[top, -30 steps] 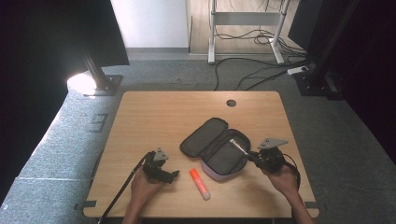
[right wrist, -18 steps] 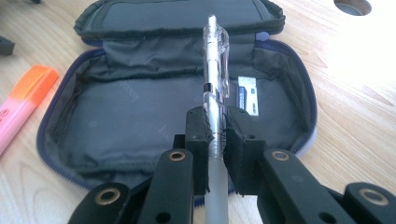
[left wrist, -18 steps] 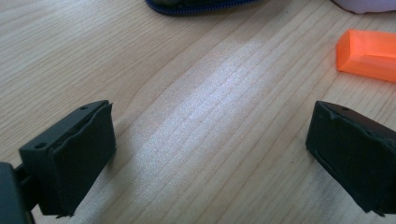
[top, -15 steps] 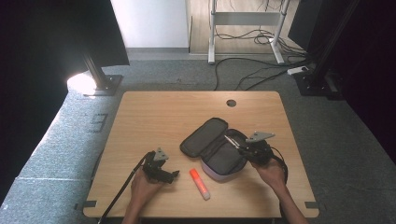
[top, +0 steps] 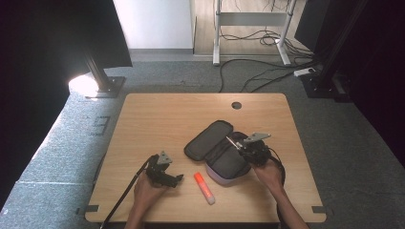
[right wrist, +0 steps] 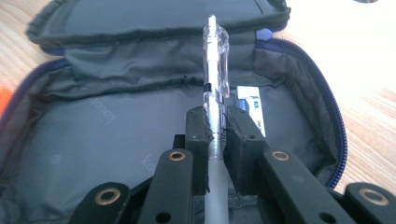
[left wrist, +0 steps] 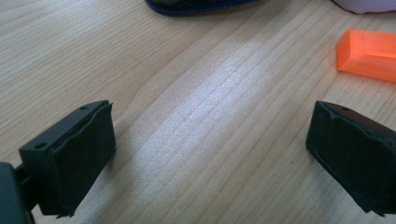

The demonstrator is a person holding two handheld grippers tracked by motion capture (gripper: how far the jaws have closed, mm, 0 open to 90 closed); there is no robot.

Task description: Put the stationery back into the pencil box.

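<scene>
right gripper (top: 239, 144) advanced over wooden table (top: 162, 119).

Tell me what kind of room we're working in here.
Probably a lab or recording studio: a bare wooden table on grey carpet, black curtains around it, a floor lamp, and loose cables under a metal desk frame.

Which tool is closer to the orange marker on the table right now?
Left. The left tool sits open on the table just beside the orange marker. The right tool is farther off, over the open pencil case, shut on a pen.
</scene>
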